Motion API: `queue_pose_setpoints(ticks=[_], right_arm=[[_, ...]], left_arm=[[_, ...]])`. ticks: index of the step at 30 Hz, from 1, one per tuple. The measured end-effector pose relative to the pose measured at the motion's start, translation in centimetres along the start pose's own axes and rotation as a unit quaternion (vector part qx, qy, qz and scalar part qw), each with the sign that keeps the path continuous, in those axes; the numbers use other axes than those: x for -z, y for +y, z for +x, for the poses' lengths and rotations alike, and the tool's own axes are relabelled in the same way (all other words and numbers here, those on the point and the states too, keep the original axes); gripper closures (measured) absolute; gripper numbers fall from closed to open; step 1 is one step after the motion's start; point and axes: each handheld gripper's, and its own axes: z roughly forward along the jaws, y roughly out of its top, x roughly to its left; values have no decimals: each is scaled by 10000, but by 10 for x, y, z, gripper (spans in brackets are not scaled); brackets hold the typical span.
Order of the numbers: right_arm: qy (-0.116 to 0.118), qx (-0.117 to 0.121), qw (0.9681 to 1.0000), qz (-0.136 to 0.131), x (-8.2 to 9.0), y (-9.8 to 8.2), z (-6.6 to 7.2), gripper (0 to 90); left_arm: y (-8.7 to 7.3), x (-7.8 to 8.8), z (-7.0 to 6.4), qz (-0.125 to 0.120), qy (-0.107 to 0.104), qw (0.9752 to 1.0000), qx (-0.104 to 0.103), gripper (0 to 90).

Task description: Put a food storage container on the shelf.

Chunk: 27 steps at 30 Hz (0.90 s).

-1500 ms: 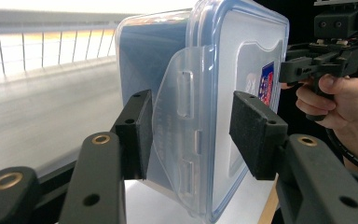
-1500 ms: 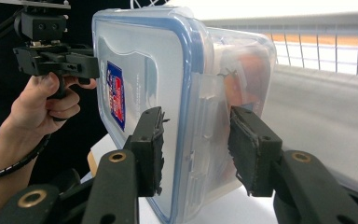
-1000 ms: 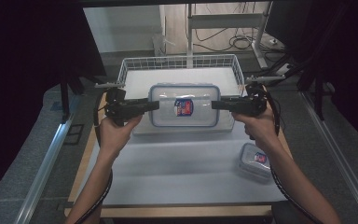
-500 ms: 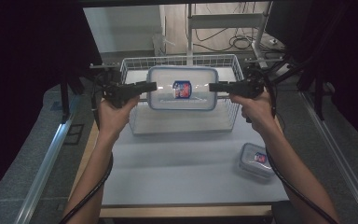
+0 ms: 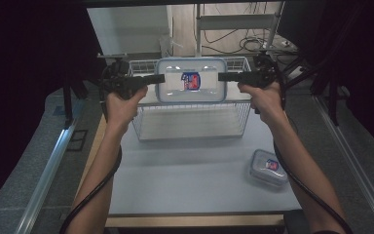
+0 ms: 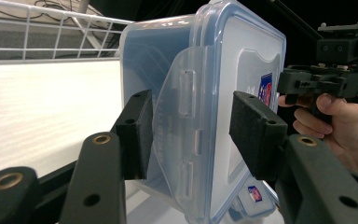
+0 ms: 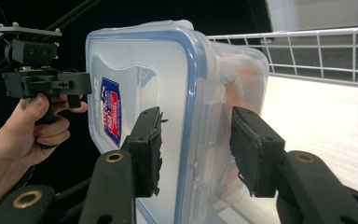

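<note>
Hovering container [image 5: 191, 81] above basket rim [image 5: 190, 136]

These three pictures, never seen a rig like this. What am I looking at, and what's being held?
No robot arm here: a person holds a two-jaw tool in each hand. The high view looks down on the table from the person's side. The other two pictures come from cameras that ride on each tool and look along its black fingers.

The left gripper and right gripper each clamp one short end of the big clear box with the blue-rimmed lid, holding it level above the white wire basket. A smaller box of the same kind lies on the table near the person's right arm.
</note>
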Motion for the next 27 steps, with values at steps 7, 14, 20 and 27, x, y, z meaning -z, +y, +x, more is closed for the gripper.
queue_pose_setpoints(ticks=[7,14,20,27], right_arm=[[62,-183,9995,-246,1,13,-5,625],[-201,-122,9993,-300,-11,15,-5,596],[-287,-337,9985,-312,-21,19,-14,582],[-449,-354,9977,-364,-32,21,-23,545]], left_arm=[[2,-5,7,20,-5,9999,128,488],[0,-8,15,-49,18,9995,298,483],[1,-15,26,-158,-8,9979,634,477],[7,-19,28,-274,355,9979,467,475]])
